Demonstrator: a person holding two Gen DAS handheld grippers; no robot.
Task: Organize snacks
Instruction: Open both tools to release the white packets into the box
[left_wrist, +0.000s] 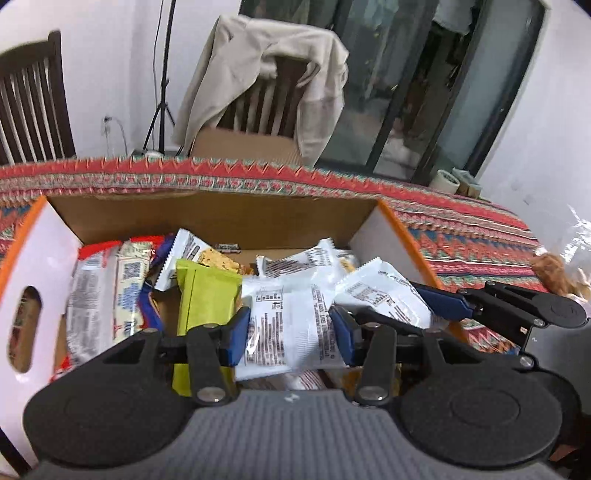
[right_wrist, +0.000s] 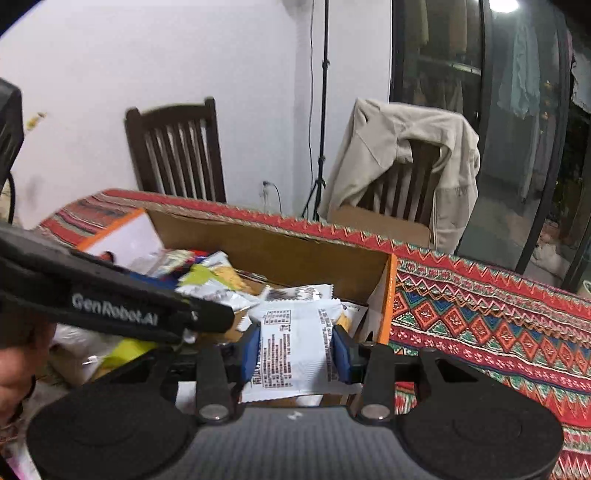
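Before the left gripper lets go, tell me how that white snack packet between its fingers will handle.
The white snack packet is probably floppy: its film creases between the left gripper's fingers. Likely light, since a side pinch alone carries it over the cardboard box. The glossy wrapper may slip.

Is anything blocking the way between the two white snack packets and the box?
No. Both the left gripper and right gripper hold white packets above the open cardboard box; only other snacks lie inside.
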